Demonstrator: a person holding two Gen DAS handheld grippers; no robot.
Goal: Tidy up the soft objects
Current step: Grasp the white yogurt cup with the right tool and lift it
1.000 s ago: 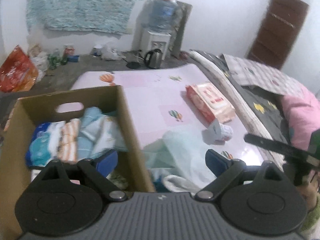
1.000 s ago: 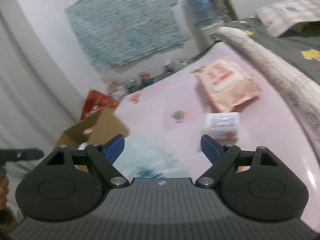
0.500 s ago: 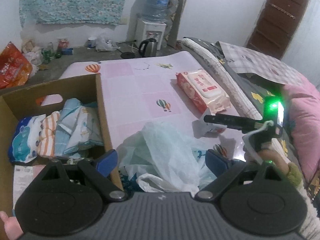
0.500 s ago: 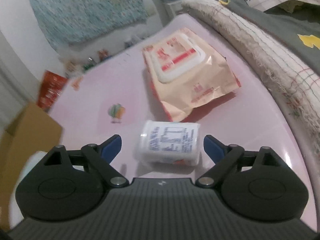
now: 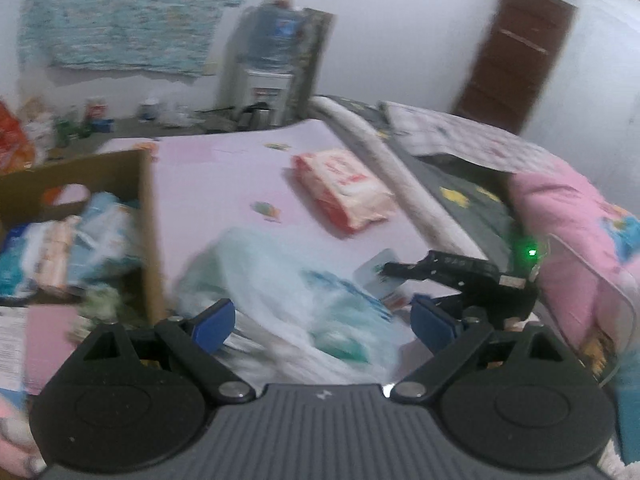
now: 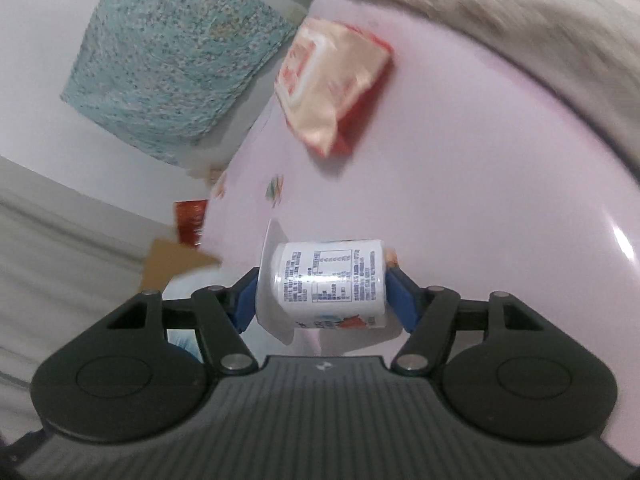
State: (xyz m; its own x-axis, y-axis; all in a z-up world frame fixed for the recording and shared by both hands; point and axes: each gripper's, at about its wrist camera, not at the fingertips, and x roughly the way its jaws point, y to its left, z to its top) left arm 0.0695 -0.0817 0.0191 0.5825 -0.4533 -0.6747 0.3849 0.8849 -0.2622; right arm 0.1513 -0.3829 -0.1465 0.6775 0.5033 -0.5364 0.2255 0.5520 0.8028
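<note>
Right gripper (image 6: 322,300) is down over the small white tissue pack (image 6: 326,286), its jaws closing with the pack between them; both blue pads look to be touching the pack's two ends, which lies on its side on the pink bed sheet (image 6: 480,200); from the left wrist view the same pack (image 5: 380,276) peeks out beside the black right gripper (image 5: 400,270), whose green light glows.

Taking the tissue pack as our landmark: beyond it on the sheet lies the orange wet-wipe packet (image 6: 332,84), well apart; toward the left edge of the right wrist view a corner of the cardboard box (image 6: 176,260) shows; to the right a cream blanket (image 6: 500,12) runs along the bed.

Left gripper (image 5: 322,322) hangs with jaws spread wide and nothing between the pads; below it sprawls a pale green plastic bag (image 5: 280,276), just left of the tissue pack; further left stands the cardboard box (image 5: 148,232), already stuffed with soft packs (image 5: 60,248); the picture is blurred, so finer detail inside the box is lost; a pink pillow (image 5: 580,240) sits right of the pack.
</note>
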